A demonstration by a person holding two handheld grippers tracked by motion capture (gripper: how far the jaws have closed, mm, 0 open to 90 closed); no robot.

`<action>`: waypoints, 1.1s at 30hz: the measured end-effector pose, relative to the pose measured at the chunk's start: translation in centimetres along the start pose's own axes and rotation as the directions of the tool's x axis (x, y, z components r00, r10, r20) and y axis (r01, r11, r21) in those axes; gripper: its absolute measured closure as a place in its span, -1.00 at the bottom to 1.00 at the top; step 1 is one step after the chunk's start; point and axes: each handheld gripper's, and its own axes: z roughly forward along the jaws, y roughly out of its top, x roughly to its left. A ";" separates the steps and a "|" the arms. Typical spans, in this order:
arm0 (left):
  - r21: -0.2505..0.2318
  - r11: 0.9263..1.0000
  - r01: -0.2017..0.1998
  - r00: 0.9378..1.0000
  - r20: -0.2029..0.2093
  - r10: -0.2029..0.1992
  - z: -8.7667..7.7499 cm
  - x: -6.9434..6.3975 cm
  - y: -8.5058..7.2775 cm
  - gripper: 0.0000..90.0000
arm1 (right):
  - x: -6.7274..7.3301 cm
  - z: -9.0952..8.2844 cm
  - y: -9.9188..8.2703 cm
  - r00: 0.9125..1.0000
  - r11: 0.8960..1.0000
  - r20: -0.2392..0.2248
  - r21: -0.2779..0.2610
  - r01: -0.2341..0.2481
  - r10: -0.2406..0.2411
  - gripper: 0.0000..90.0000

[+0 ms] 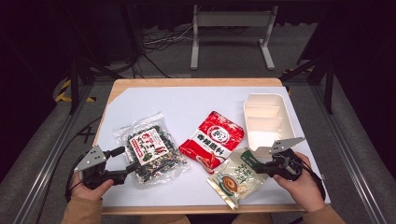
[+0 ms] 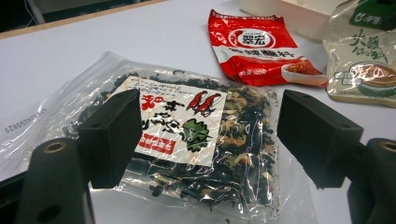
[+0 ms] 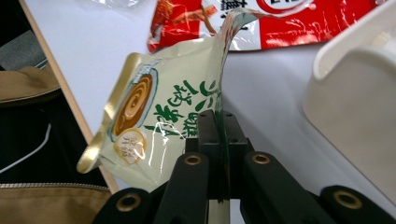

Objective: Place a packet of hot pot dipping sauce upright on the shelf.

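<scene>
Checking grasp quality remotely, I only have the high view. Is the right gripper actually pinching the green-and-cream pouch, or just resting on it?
Observer: The right gripper is shut on the green-and-cream pouch; its edge runs between the closed pads.
Operator: Pouch flat on the table?
Observer: No. In the right gripper view it hangs tilted, with the gold-rimmed corner out past the table edge.
Operator: And the left gripper, touching the seaweed bag?
Observer: The left gripper is open, pads wide apart. The clear seaweed bag lies between and beyond them; I cannot tell whether they touch it.
Operator: Anything close to the right gripper?
Observer: The white compartment tray sits beside it.
</scene>
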 end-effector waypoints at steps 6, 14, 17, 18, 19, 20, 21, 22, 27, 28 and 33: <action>0.008 1.000 0.001 1.000 -0.003 -0.001 0.0 0.1 0.0 -0.48 | 1.3 -1.1 1.1 0.999 0.999 0.011 -0.005 0.042 -0.041 1.00; 0.008 1.000 0.004 1.000 -0.005 -0.004 0.0 0.2 -0.1 -0.48 | 2.5 -2.7 2.4 0.994 0.995 0.039 -0.020 0.100 -0.099 1.00; 0.010 1.000 0.003 1.000 -0.009 -0.003 -0.1 0.2 -0.1 -0.48 | 2.9 -3.4 3.0 0.991 0.992 0.053 -0.018 0.125 -0.124 1.00; 0.011 1.000 0.002 1.000 -0.009 -0.002 -0.1 0.2 -0.1 -0.48 | 3.0 -3.5 3.1 0.989 0.991 0.057 -0.017 0.135 -0.134 1.00; 0.012 1.000 0.002 1.000 -0.008 -0.002 -0.1 0.2 -0.1 -0.47 | 3.1 -3.7 3.3 0.988 0.990 0.061 -0.015 0.143 -0.142 1.00; 0.012 1.000 0.002 1.000 -0.008 -0.002 -0.1 0.2 -0.1 -0.47 | 3.1 -3.7 3.3 0.988 0.990 0.061 -0.015 0.143 -0.142 1.00; 0.012 1.000 0.003 1.000 -0.004 -0.003 0.0 0.3 -0.1 -0.47 | 3.4 -4.1 3.6 0.985 0.988 0.079 -0.008 0.157 -0.156 1.00; 0.012 1.000 0.003 1.000 -0.004 -0.003 0.0 0.3 -0.1 -0.47 | 3.4 -4.3 3.7 0.983 0.986 0.087 -0.008 0.164 -0.163 1.00; 0.012 1.000 0.009 1.000 -0.002 -0.009 0.0 0.4 -0.1 -0.48 | 3.6 -5.1 4.4 0.973 0.981 0.122 0.010 0.195 -0.195 1.00; 0.011 1.000 0.009 1.000 -0.004 -0.009 0.0 0.4 -0.1 -0.48 | 3.6 -5.2 4.5 0.971 0.979 0.128 0.015 0.203 -0.203 1.00; 0.011 1.000 0.012 1.000 -0.008 -0.012 -0.1 0.4 -0.2 -0.49 | 3.3 -5.7 4.9 0.960 0.975 0.171 0.035 0.217 -0.220 1.00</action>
